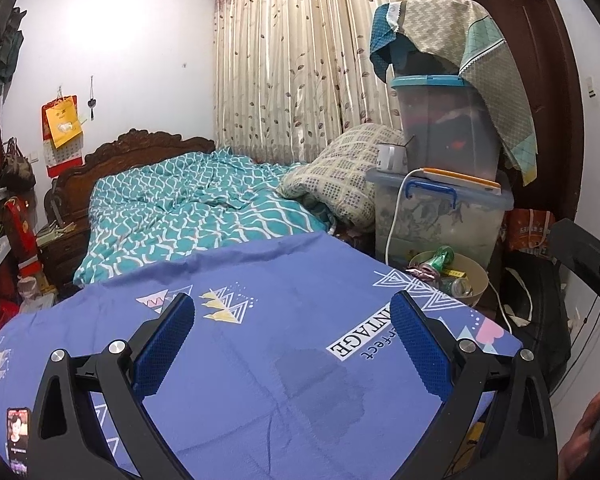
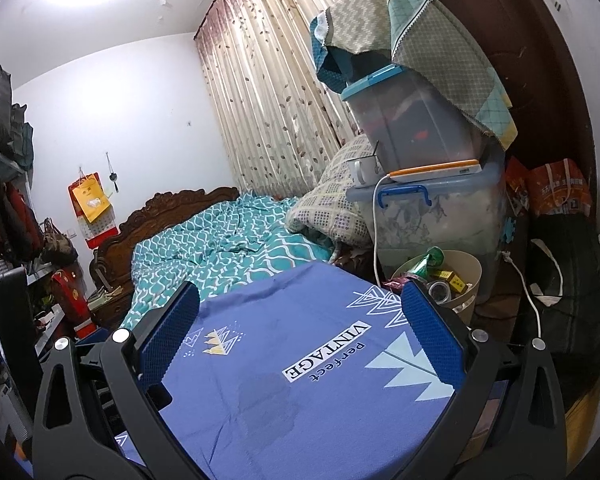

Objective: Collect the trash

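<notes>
The bed with its teal quilt fills the far half of the room, and in front of you lies the worktop under a blue printed cloth, bare of litter apart from a darker damp-looking patch and a phone at its near left edge. At the far right corner rise the stacked storage boxes, a white cable hanging down their front.

The trash sits low beside them, in a beige bin just past the worktop's corner: a green crumpled wrapper, a can, a yellow packet, with a pinkish wrapper on the near rim.

Your left hand-held gripper is spread wide and holds nothing, hovering over the cloth. Your right hand-held gripper is likewise spread and empty, its right finger lined up close to the bin in view.

From here the risks look like these: reaching for the bin could snag that cable and drag the tablet or mug off the boxes; the rim wrapper could slip to the floor if nudged; and a low sweep could catch the cloth and pull the phone off.
</notes>
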The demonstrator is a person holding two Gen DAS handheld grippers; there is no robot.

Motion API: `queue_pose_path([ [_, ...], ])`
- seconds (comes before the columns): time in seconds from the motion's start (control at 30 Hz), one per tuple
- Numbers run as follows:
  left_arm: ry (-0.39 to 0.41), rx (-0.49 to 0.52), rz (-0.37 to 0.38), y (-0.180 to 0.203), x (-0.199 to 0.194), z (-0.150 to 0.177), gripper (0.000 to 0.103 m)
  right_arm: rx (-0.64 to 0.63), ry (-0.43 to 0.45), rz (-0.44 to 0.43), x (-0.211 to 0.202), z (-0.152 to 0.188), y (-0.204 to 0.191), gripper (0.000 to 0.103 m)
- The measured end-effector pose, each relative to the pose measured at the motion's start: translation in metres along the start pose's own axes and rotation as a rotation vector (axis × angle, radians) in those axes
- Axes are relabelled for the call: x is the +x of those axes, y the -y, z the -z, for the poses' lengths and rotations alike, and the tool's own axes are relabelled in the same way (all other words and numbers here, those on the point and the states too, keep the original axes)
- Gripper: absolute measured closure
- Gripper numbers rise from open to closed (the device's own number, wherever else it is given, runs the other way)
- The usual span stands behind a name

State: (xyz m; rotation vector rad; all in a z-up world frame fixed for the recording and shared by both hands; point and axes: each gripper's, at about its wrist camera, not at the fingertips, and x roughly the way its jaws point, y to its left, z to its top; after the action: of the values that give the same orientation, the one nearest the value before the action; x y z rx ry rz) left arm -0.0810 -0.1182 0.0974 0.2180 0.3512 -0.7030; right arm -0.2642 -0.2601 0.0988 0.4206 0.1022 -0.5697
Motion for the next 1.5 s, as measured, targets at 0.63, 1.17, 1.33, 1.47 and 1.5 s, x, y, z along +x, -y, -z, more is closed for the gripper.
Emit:
queue_pose_path([
  [0.63, -0.014, 0.041, 0.004, 0.012, 0.003, 0.010, 0.008, 0.008, 0.002, 0.004, 0.000, 0.002, 0.003, 0.003],
  [1.17, -0.016, 0.064, 0.019, 0.018, 0.003, 0.016, 0.009, 0.007, -0.001, 0.004, 0.000, 0.004, 0.005, 0.003],
  [1.33, -0.017, 0.064, 0.022, 0.018, 0.003, 0.016, 0.008, 0.004, -0.003, 0.002, -0.001, 0.008, 0.005, 0.003],
  [1.47, -0.018, 0.065, 0.023, 0.018, 0.003, 0.017, 0.009, 0.006, -0.005, 0.002, -0.001, 0.009, 0.005, 0.003],
  [1.5, -0.018, 0.065, 0.024, 0.018, 0.003, 0.017, 0.009, 0.006, -0.006, 0.002, -0.001, 0.010, 0.005, 0.003],
])
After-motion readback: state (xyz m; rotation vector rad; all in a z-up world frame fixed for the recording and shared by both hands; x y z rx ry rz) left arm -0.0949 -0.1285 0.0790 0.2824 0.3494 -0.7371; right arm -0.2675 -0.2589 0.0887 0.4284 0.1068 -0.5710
